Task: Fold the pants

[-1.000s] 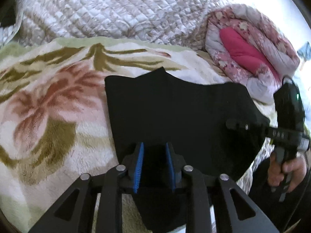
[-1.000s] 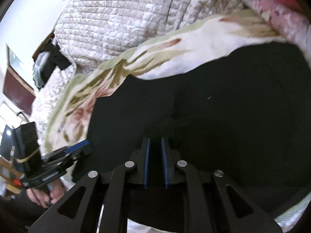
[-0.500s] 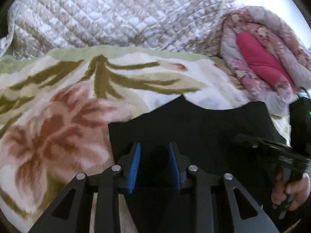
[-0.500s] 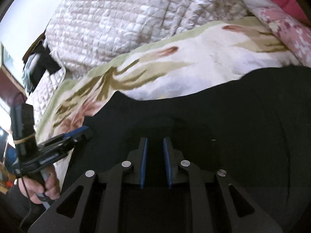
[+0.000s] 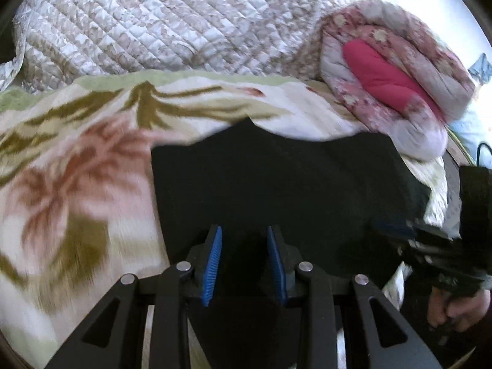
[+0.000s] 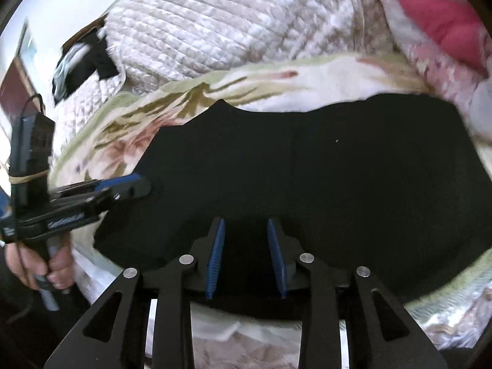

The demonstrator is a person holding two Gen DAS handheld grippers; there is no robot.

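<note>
The black pants (image 5: pixel 276 184) lie folded flat on a floral blanket (image 5: pixel 77 169); they also fill the middle of the right wrist view (image 6: pixel 307 169). My left gripper (image 5: pixel 244 240) is open over the near left part of the pants, nothing between its blue pads. My right gripper (image 6: pixel 246 230) is open over the near edge of the pants, holding nothing. The left gripper also shows at the left of the right wrist view (image 6: pixel 132 184), at the pants' left edge. The right gripper shows blurred at the right of the left wrist view (image 5: pixel 430 246).
A quilted white bedspread (image 5: pixel 169 24) is heaped behind the blanket. A rolled pink floral quilt (image 5: pixel 393 86) lies at the back right, close to the pants. Dark clothes (image 6: pixel 80 61) hang at the far left. The bed's near edge (image 6: pixel 215 323) runs below the pants.
Both grippers have opened wider and let go of the pants. Both have pulled back toward the near edge of the bed. The pants stay flat.
</note>
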